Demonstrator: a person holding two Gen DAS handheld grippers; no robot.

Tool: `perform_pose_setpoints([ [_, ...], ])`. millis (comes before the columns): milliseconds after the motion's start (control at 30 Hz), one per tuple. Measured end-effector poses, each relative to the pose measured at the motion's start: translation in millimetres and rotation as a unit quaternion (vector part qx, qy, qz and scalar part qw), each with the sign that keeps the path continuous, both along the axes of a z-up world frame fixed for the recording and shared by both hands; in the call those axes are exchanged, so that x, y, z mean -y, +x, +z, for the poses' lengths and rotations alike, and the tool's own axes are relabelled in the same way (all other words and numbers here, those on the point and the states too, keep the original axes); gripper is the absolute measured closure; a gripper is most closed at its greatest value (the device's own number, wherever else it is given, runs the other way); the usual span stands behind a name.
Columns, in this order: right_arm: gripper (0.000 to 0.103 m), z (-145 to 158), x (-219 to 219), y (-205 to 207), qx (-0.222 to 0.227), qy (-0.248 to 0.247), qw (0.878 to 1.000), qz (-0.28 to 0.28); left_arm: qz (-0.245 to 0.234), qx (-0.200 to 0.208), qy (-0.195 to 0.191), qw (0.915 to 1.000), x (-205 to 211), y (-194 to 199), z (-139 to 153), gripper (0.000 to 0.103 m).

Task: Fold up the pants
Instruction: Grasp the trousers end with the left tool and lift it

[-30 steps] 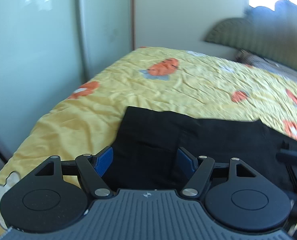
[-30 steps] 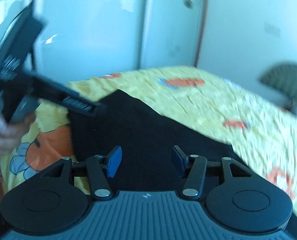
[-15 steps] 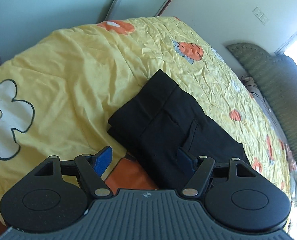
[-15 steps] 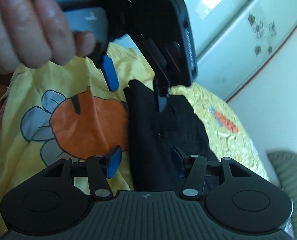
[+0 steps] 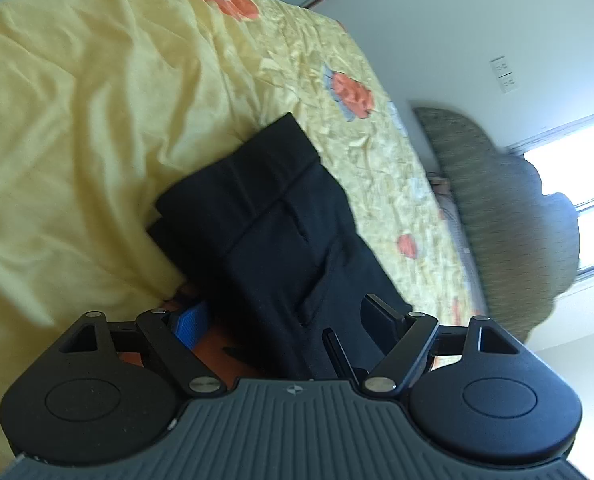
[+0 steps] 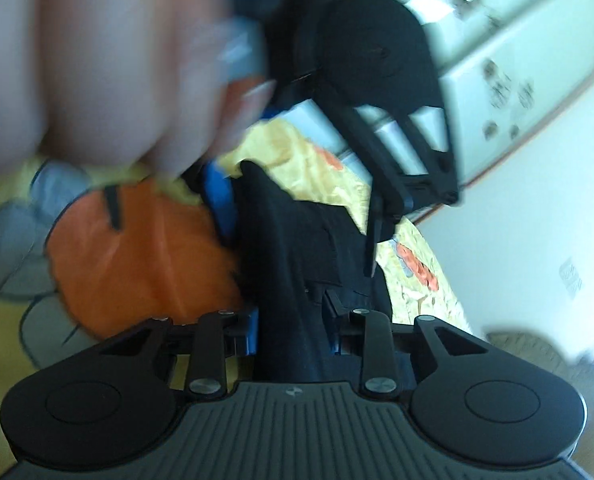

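The black pants point(image 5: 281, 236) lie folded on a yellow bedspread point(image 5: 89, 128) printed with orange flowers, running as a long band from about 11 o'clock in the left wrist view down to 5 o'clock under the tool. The waistband end points up-left, its square corner and two stacked fabric edges showing clearly at 9 o'clock of the garment; a pocket seam runs along the middle.

The left gripper point(image 5: 285, 322) sits low over the near part of the pants with its jaws spread wide: the blue pad point(image 5: 189, 322) of one finger rests off the cloth at the garment's left edge, over an orange patch, and the other finger lies on the black fabric toward 4 o'clock. Nothing is pinched between them.

The right gripper point(image 6: 293, 328) straddles a raised ridge of the pants point(image 6: 297, 248), its jaws partly drawn in with cloth filling the gap; whether the pads actually press the fabric I cannot tell, as the view is blurred. Directly ahead of it, at 12 o'clock, the left gripper point(image 6: 297, 208) and the left hand point(image 6: 97, 72) holding it crowd the view, so the two tools are very near each other along the same garment edge.

Free bedspread spreads to 9 and 10 o'clock of the pants in the left wrist view, and toward 2 o'clock up to a green headboard point(image 5: 509, 220). A big orange flower print point(image 6: 137, 256) lies just left of the pants in the right wrist view.
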State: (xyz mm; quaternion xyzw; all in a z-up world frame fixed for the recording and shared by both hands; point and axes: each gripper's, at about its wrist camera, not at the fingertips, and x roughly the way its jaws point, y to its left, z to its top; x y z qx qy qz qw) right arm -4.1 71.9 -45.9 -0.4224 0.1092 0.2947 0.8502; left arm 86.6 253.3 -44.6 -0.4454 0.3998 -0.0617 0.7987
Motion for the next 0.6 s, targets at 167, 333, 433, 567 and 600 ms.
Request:
perform_pose_setpoints([
  [167, 0.073, 47.5, 39.0, 36.9, -0.138, 0.157, 0.978, -0.025, 0.008, 0.028, -0.058, 0.9979, 0.2, 14.1, -12.2, 0.023],
  [333, 0.072, 75.8, 85.1, 75.9, -0.322, 0.285, 0.902, 0.023, 0.014, 0.053, -0.043, 0.9976, -2.2, 30.3, -8.9, 0.023],
  [433, 0.072, 73.9, 91.5, 97.2, -0.301, 0.287, 0.909, -0.035, 0.011, 0.057, -0.028, 0.9979, -2.0, 35.2, -8.4, 0.024],
  [567, 0.072, 47.3, 79.2, 125.6, -0.303, 0.231, 0.92, -0.093, 0.012, 0.065, 0.022, 0.9976, 2.9, 37.4, -6.1, 0.037],
  [600, 0.072, 39.7, 77.5, 131.4, -0.315, 0.221, 0.918, -0.095, 0.012, 0.064, 0.039, 0.9971, 4.1, 36.9, -5.2, 0.045],
])
